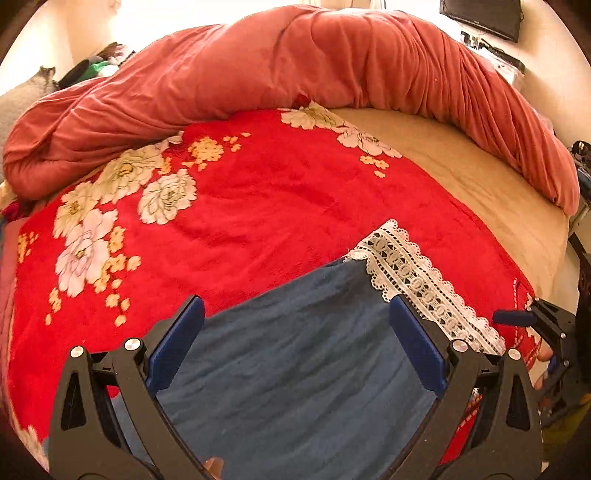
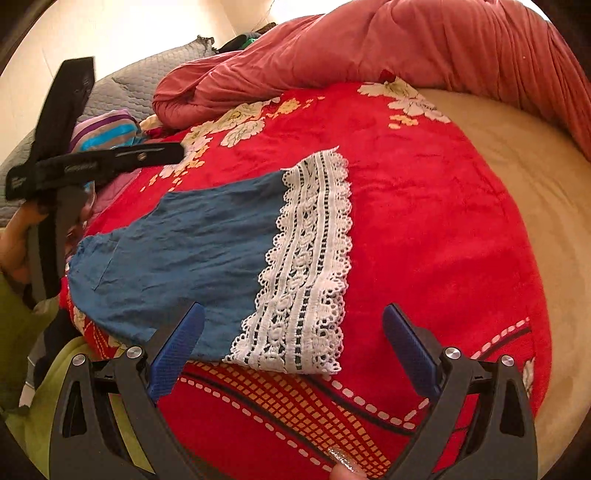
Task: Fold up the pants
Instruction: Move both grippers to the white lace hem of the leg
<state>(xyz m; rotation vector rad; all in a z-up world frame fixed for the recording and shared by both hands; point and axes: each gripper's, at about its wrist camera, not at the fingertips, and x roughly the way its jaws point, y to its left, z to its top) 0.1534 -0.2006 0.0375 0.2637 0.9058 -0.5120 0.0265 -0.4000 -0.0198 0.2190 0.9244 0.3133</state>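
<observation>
Blue pants (image 2: 177, 254) with a white lace hem (image 2: 306, 266) lie flat on a red floral blanket (image 2: 424, 221). My right gripper (image 2: 295, 343) is open just short of the lace hem's near edge, with nothing clamped between its blue pads (image 2: 181, 343). In the left wrist view my left gripper (image 1: 295, 325) is open low over the blue pants (image 1: 295, 369), and the lace hem (image 1: 413, 280) runs past its right finger. The left gripper (image 2: 92, 166), held by a hand, shows at the waist end in the right wrist view. The right gripper's tip (image 1: 513, 317) shows at the far right.
A bunched salmon duvet (image 1: 295, 62) walls off the far side of the bed. A bare beige sheet (image 1: 480, 184) lies to the right of the blanket. A grey quilted pillow (image 2: 122, 88) and a striped cloth (image 2: 110, 129) sit at the far left. A screen (image 1: 484, 14) hangs on the wall.
</observation>
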